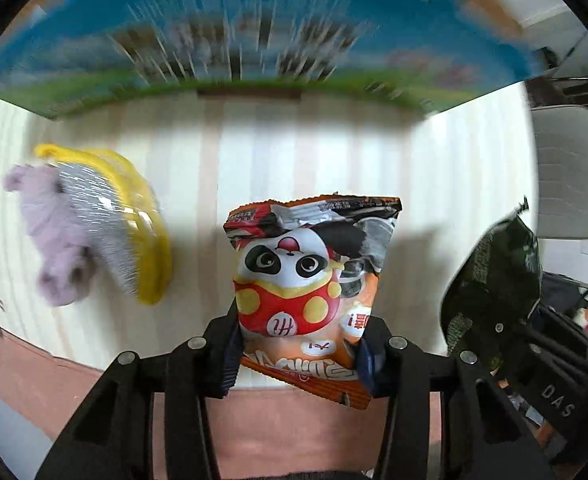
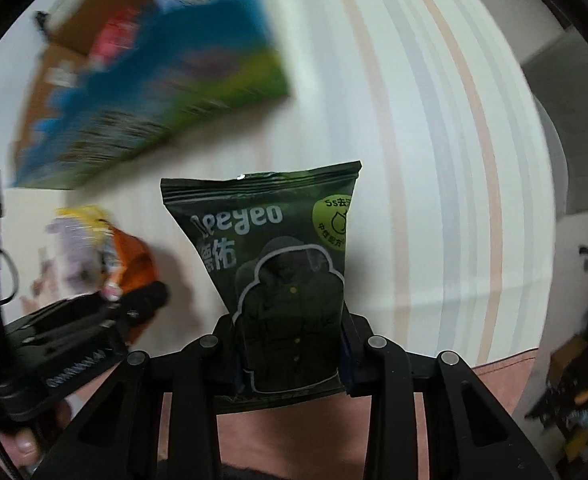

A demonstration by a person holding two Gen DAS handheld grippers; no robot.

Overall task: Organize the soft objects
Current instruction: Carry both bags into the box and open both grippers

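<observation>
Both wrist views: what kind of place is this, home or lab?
Likely a home room. A pale striped cloth covers the work surface, a blue-and-green printed cardboard box sits on it, and a grey padded chair back stands beside it. Clutter at the edges is too blurred to identify.

Each wrist camera looked forward along its gripper, close above the striped worktop [image 1: 294,152], both sharing the blue box [image 1: 253,32] at 12 and 10 o'clock respectively.
</observation>
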